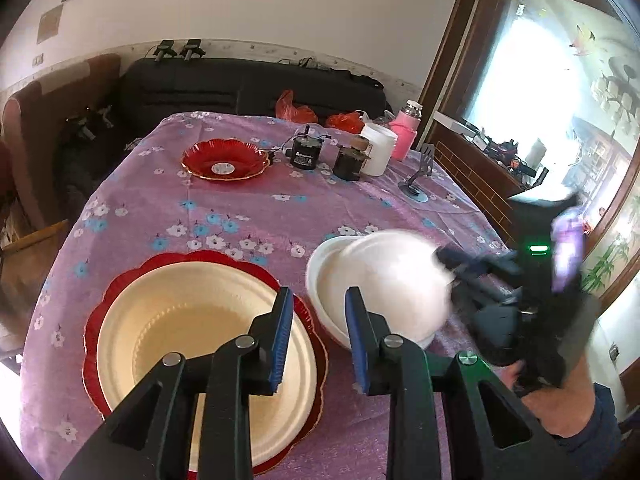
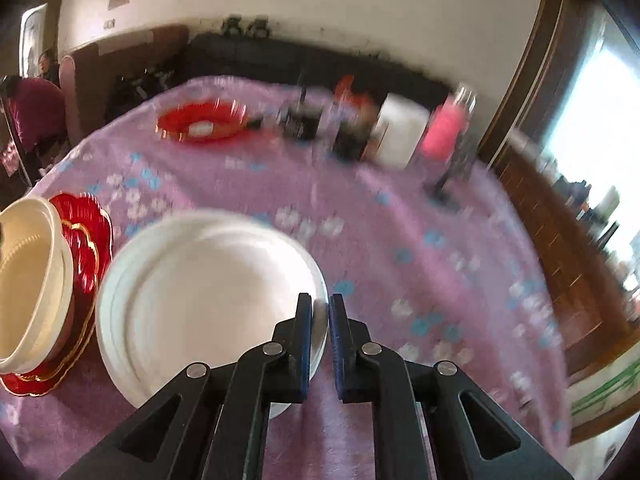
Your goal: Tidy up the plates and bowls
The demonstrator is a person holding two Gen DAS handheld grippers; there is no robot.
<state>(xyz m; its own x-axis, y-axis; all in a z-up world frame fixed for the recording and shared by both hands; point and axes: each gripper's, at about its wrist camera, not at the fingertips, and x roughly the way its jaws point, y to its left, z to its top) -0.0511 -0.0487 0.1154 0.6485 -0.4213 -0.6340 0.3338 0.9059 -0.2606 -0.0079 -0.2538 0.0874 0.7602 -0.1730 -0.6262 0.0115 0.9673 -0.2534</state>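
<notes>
Left wrist view: sharp, whole table [image 1: 248,216] under a lilac floral cloth, plus the right gripper [image 1: 448,262] itself, dark and motion-smeared, reaching in from the right with a bare hand [image 1: 560,404] behind it. Right wrist view: blurred, but close on the rim grip that the other view only smears.

Cream plate [image 1: 200,344], matte, round, with a beaded ring inside, nested on a glossy red scalloped plate [image 1: 308,316] with gilt edge, near the table's front left. Just beside it on the right, a white plate [image 1: 400,276] tilted above a white bowl [image 1: 324,276] on the cloth; whether plate and bowl touch, not clear. Second red scalloped dish [image 1: 226,160] far back, with a sticker at its centre. Behind it to the right, black cylinders [image 1: 306,152], a white jar [image 1: 378,148] and a pink flask [image 1: 404,136].

Left gripper [image 1: 318,338] low over the gap between cream plate and white bowl, blue ribbed pads [image 1: 280,340] wide apart, nothing between them.

Right gripper [image 2: 320,326] pointing forward and slightly down, jaws drawn to a narrow slit over the near right rim of the white plate [image 2: 208,292]; rim seen between the pads, pinched there.
</notes>
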